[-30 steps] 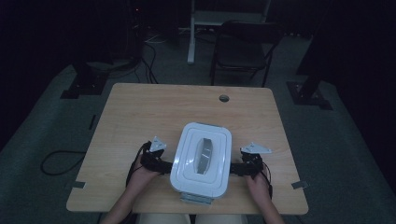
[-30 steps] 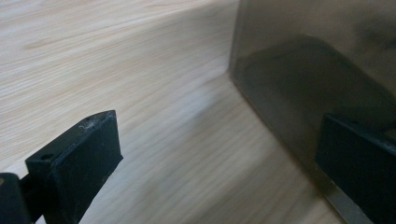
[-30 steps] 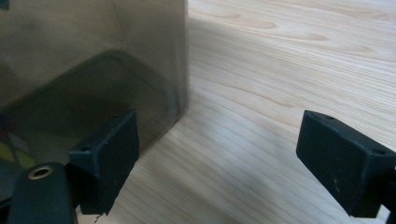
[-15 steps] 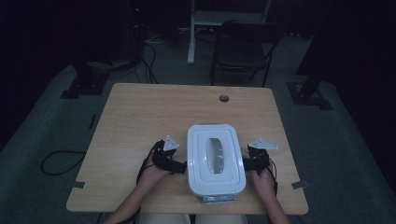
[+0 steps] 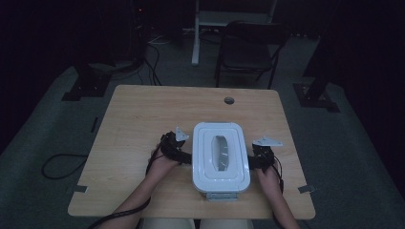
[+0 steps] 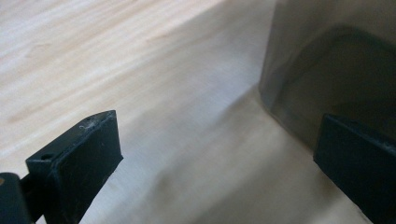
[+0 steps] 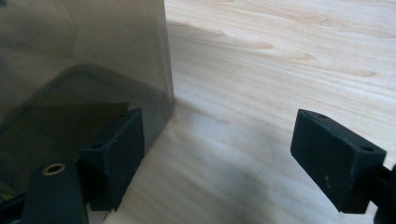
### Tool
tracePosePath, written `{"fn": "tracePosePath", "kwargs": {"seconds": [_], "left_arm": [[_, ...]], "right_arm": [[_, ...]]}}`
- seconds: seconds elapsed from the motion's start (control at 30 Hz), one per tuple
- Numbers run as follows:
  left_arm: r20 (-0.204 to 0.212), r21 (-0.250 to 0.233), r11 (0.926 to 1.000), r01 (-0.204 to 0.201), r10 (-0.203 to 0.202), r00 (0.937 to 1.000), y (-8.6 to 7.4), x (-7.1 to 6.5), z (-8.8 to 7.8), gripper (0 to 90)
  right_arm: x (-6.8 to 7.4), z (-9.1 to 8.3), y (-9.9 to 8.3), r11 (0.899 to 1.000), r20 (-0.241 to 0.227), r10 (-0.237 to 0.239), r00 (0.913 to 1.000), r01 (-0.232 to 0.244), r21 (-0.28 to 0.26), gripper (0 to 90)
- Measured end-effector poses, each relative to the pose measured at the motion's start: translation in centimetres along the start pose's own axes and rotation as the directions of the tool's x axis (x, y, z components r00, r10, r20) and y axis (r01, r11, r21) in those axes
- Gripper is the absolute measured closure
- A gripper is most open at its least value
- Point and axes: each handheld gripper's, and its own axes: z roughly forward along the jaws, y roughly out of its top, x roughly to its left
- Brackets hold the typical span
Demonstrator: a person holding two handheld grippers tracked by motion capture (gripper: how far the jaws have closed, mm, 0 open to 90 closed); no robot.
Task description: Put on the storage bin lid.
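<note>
The wooden desk (image 5: 143,124) stretches out under my arms, with a chair (image 5: 250,50) standing on the floor beyond its far edge. A white box with a lid (image 5: 220,155) sits on the near half of the desk, right in front of me. My forearms come in from below, one on each side of it. My left hand (image 5: 160,167) holds the left tongs (image 5: 184,155) against the box's left side; my right hand (image 5: 267,176) holds the right tongs (image 5: 253,160) against its right side. Both tongs gape wide: each has one jaw by the smoky wall (image 6: 327,60) of the box and the other over bare wood.
</note>
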Motion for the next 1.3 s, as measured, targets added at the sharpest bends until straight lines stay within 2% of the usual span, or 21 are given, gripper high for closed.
{"fn": "tracePosePath", "kwargs": {"seconds": [0.2,0.3,0.4,0.5,0.6,0.63,0.73,0.9,0.97,1.3], "left_arm": [[-0.029,0.006,1.0000,0.005,-0.005,0.9996,0.6,0.8,0.5,1.6],[0.017,-0.033,0.9984,0.046,-0.046,0.9988,0.3,1.4,0.7,1.5],[0.067,-0.075,0.9928,0.093,-0.089,0.9938,-0.2,1.9,0.5,1.4],[0.073,-0.100,0.9918,0.079,-0.072,0.9948,-0.3,2.0,0.0,1.5],[0.106,-0.139,0.9858,0.094,-0.079,0.9912,-0.5,2.2,-0.6,1.5],[0.106,-0.145,0.9852,0.092,-0.077,0.9914,-0.5,2.2,-0.7,1.5],[0.136,-0.169,0.9787,0.116,-0.094,0.9862,-0.8,2.6,-1.3,1.5],[0.140,-0.181,0.9766,0.116,-0.091,0.9859,-1.2,2.7,-1.8,1.5],[0.148,-0.199,0.9730,0.116,-0.087,0.9851,-1.3,2.6,-1.9,1.4],[0.161,-0.198,0.9741,0.109,-0.077,0.9839,-2.0,2.5,-2.1,1.4]], "right_arm": [[-0.6,1.0,1.0,1.000,0.003,0.010,0.9999,-0.010,0.009,17.2],[-0.9,1.2,1.0,1.000,0.011,0.022,0.9997,-0.022,0.004,15.8],[-1.1,1.2,0.6,0.999,0.001,0.041,0.9992,-0.040,-0.021,12.8],[-1.3,1.0,0.3,0.998,0.000,0.050,0.9988,-0.050,-0.043,12.7],[-1.2,0.8,0.1,0.998,0.016,0.050,0.9986,-0.049,-0.049,12.7],[-1.2,0.7,0.0,0.997,0.014,0.054,0.9985,-0.053,-0.054,12.7],[-1.3,0.3,-0.2,0.996,0.005,0.064,0.9979,-0.063,-0.067,12.7],[-1.5,0.0,-0.7,0.995,0.000,0.075,0.9972,-0.075,-0.066,12.7],[-1.5,-0.1,-0.9,0.995,0.005,0.074,0.9973,-0.073,-0.062,12.7],[-2.1,-1.0,-1.9,0.994,0.013,0.090,0.9958,-0.089,-0.060,12.8]]}}
